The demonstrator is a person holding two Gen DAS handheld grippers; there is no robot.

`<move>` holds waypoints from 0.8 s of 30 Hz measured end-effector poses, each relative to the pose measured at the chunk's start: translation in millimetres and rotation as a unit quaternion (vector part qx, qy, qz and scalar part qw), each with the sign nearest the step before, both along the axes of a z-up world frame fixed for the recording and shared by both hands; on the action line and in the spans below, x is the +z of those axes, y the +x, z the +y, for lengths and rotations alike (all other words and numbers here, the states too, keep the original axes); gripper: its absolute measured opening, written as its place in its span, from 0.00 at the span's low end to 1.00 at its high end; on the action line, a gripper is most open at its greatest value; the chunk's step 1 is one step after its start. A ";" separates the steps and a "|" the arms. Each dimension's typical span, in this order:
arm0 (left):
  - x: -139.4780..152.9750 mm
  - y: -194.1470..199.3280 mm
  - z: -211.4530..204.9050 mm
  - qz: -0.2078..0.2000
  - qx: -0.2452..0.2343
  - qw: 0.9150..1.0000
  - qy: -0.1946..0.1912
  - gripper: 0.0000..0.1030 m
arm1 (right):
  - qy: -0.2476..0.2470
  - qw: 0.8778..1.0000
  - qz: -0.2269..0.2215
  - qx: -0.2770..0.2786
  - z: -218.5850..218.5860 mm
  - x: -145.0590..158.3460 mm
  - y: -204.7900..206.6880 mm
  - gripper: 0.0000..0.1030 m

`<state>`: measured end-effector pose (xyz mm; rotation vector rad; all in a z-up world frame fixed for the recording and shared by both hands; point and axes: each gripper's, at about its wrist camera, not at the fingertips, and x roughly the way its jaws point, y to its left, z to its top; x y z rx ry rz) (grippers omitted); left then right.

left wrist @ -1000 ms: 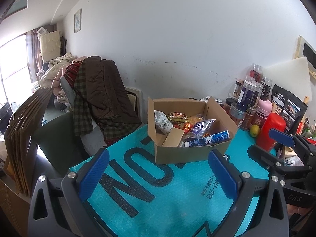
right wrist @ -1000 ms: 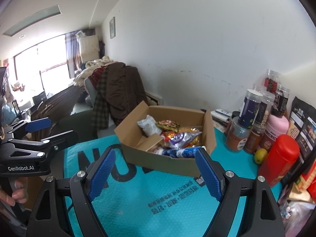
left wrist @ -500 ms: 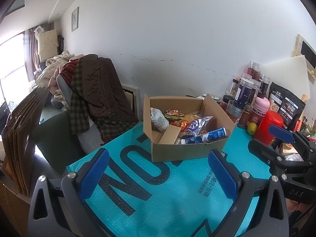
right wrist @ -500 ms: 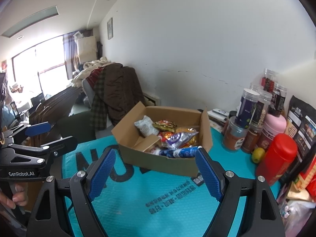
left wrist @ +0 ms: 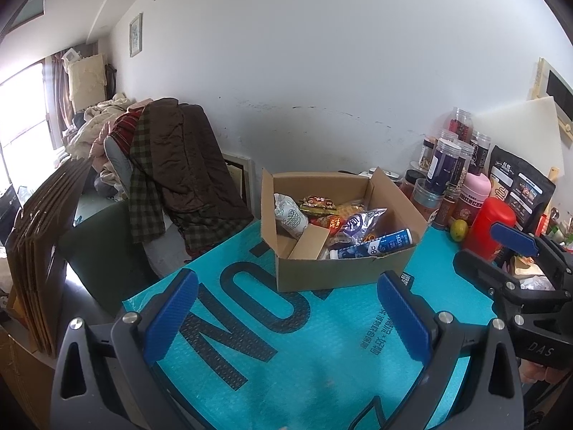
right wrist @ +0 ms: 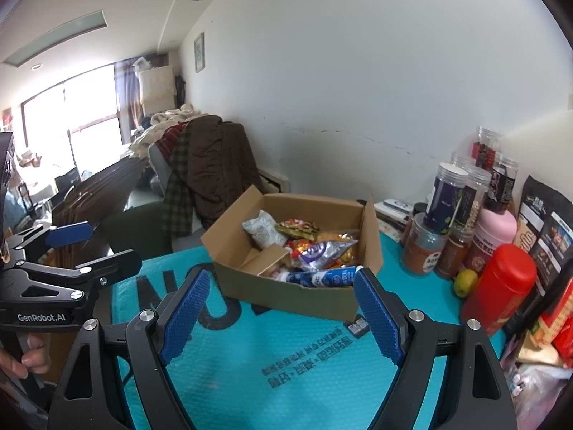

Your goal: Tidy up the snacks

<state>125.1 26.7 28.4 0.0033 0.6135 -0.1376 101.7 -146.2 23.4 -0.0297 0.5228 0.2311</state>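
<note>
The left gripper (left wrist: 286, 317) and the right gripper (right wrist: 275, 317) both hang above the teal mat (left wrist: 322, 351) with jaws spread wide and nothing between them. Over the last second both have drawn back a little from the cardboard box (left wrist: 340, 272), which now looks smaller and farther off; nothing inside it has shifted. The snacks lie together in that open box: a white pouch (left wrist: 290, 215), a red-and-gold packet (left wrist: 318, 203), a silvery purple bag (left wrist: 361, 223) and a blue tube (left wrist: 372, 244) along the front wall. Retreating empty suits either a finished packing or a pause before reaching in again. Jars (right wrist: 444, 193) and a red bottle (right wrist: 501, 286) stand to the right.
</note>
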 end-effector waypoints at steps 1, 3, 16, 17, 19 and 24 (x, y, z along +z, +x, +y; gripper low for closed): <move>-0.2 0.1 0.2 0.001 0.001 1.000 0.000 0.99 | 0.000 1.000 0.000 0.000 0.1 0.0 0.0 0.81; -0.8 0.4 0.8 0.004 0.003 1.000 -0.001 0.99 | -0.001 1.000 0.000 0.000 0.4 0.0 -0.1 0.81; -1.6 0.5 2.5 0.011 0.006 1.000 0.004 0.99 | -0.003 1.000 0.001 0.000 0.8 0.6 -0.9 0.81; -1.4 0.9 2.7 0.012 0.006 1.000 0.005 0.99 | -0.003 1.000 0.001 0.000 0.7 0.6 -0.8 0.81; -1.4 0.9 2.8 0.012 0.007 1.000 0.006 0.99 | -0.003 1.000 0.001 0.000 0.7 0.3 -0.7 0.81; -1.5 0.0 2.1 0.013 0.005 1.000 0.006 0.99 | -0.004 1.000 0.002 0.000 0.2 0.0 -0.6 0.81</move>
